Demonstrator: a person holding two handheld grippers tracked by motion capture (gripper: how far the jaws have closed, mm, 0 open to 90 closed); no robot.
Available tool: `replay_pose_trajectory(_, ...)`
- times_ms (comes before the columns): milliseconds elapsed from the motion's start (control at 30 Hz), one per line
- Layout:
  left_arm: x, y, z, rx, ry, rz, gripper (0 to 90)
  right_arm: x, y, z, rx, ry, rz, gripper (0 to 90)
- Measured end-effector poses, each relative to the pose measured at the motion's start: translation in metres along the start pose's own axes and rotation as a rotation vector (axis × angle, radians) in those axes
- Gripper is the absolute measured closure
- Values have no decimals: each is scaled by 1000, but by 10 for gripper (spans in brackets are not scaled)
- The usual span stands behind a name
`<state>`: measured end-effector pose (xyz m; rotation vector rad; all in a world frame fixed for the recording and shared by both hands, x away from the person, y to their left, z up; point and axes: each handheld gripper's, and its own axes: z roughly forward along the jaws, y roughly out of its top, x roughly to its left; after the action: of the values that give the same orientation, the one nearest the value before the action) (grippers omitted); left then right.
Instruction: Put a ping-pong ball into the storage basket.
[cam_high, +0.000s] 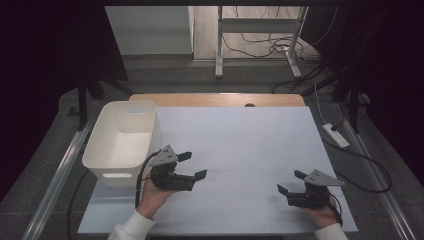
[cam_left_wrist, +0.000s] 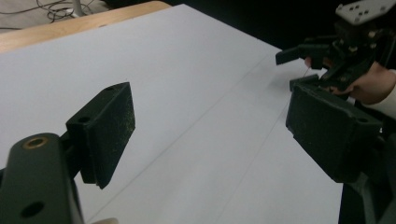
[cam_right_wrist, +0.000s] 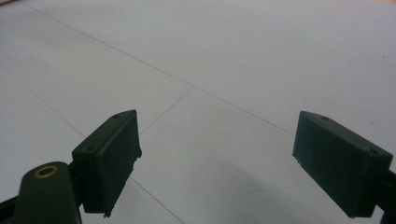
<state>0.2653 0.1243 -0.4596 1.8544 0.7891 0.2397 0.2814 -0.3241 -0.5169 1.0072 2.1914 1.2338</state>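
Observation:
My left gripper (cam_high: 193, 165) hovers low over the white table sheet (cam_high: 240, 150), just right of the white bin (cam_high: 122, 142), pointing right. Its jaws stand open with nothing between them, as the left gripper view (cam_left_wrist: 210, 126) confirms. Near the table's front right, my right gripper (cam_high: 292, 182) rests in a hand and points left, open and empty. Its own view (cam_right_wrist: 215, 154) looks across bare white sheet between its two black pads. The right gripper (cam_left_wrist: 299, 65) also appears far off in the left gripper view, at the upper right.
The white bin stands at the table's left edge and looks empty. A wooden strip (cam_high: 215, 99) runs along the table's far edge. Beyond it are a desk frame (cam_high: 260, 40) and floor cables. A power strip (cam_high: 336, 135) lies off the table's right side.

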Motion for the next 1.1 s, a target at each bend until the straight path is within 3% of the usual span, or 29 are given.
replay_pose_trajectory(167, 0, -21, -3, 46, 28, 22, 161, 0, 0, 1, 2, 0, 0, 148)
replay_pose_trajectory(433, 6, -50, -13, 72, 47, 6, 161, 0, 0, 1, 2, -4, -1, 148)
replay_pose_trajectory(500, 9, -57, -17, 75, 68, 4, 161, 1, 0, 1, 4, -4, -3, 148)
replay_pose_trajectory(833, 15, -77, -34, 65, 77, -30, 170, 2, -1, 1, 9, 6, -13, 147)
replay_pose_trajectory(1100, 17, -82, -37, 61, 81, -38, 172, 5, -1, 2, 3, 40, -20, 147)
